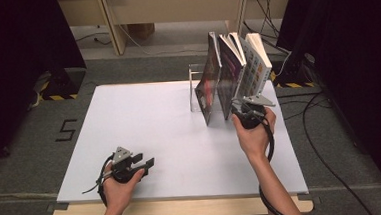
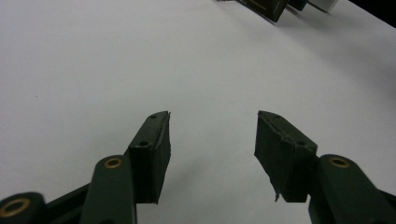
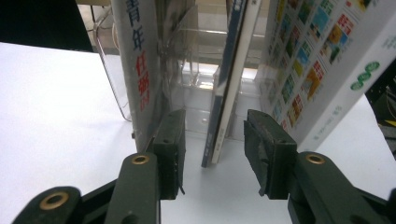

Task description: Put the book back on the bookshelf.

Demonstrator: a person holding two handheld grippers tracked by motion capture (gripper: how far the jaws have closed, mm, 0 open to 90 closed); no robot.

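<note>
Three books lean to the right in a clear acrylic stand (image 1: 193, 90) at the back right of the white table (image 1: 144, 115): a dark-covered one (image 1: 208, 84), a thin middle one (image 1: 230, 72) and a thick white one (image 1: 256, 66). My right gripper (image 1: 240, 107) is at their lower front edges. In the right gripper view it (image 3: 215, 114) is open; the thin book's (image 3: 229, 93) lower corner lies between the jaws without touching the pads. The dark book's spine (image 3: 140, 70) is just outside the left jaw, the white book (image 3: 322, 60) to the right. My left gripper (image 1: 145, 159) (image 2: 212, 115) rests open and empty near the front left.
The clear stand's curved end (image 3: 109, 79) rises left of the books. Wooden furniture legs (image 1: 113, 27) stand beyond the table. Cables (image 1: 321, 144) trail over the floor at the right. A taped "5" (image 1: 67, 129) marks the floor at the left.
</note>
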